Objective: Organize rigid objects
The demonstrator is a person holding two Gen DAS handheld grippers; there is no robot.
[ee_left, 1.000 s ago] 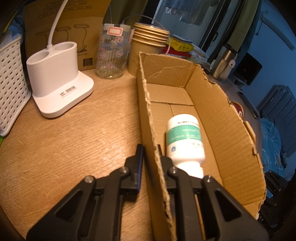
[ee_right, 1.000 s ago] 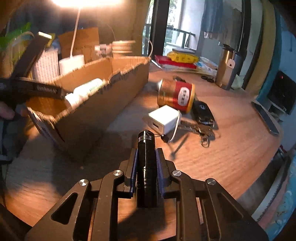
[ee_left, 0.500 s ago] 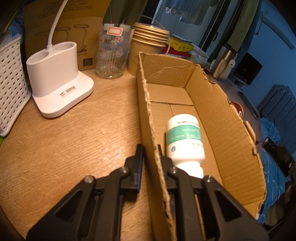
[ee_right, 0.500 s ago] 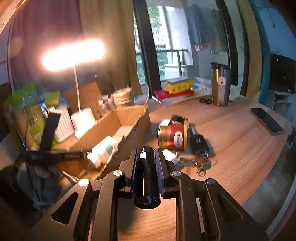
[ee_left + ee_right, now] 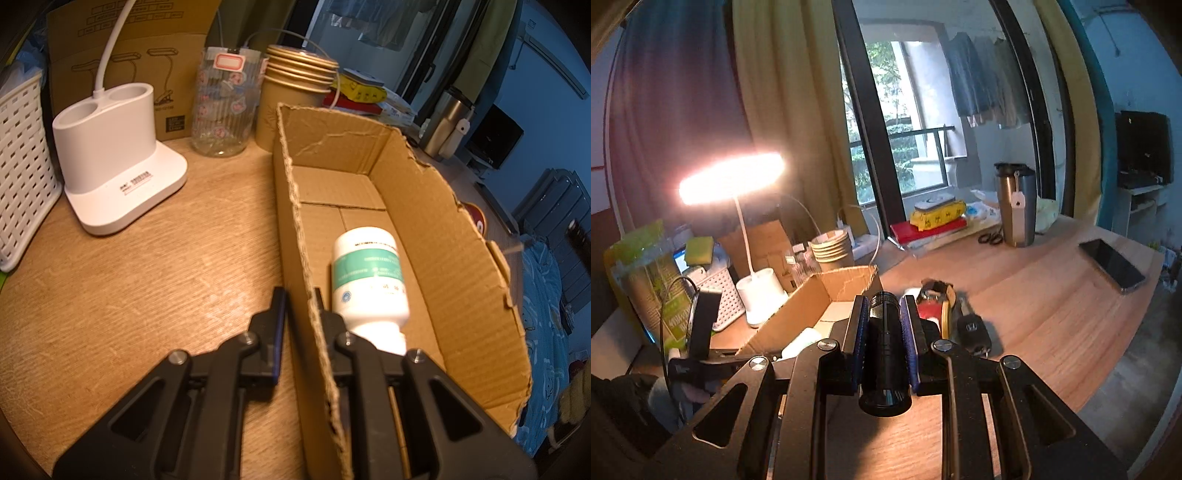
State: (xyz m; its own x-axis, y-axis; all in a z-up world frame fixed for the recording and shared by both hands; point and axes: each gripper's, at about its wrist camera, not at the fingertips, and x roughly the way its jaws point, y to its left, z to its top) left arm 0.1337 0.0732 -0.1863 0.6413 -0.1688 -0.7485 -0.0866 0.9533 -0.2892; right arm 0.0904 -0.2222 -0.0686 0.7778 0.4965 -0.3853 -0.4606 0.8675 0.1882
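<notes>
Right wrist view, black flashlight [image 5: 884, 347] clamped in right hand-held gripper [image 5: 884, 314] above the surface [image 5: 1034, 314], cardboard box [image 5: 424, 206] wall pinched by left hand-held gripper [image 5: 299, 299], white bottle [image 5: 369, 280] laid inside.

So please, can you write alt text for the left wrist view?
The left hand-held gripper is shut on the near wall of an open cardboard box, where a white bottle lies. A white lamp base stands on the wooden table.
</notes>
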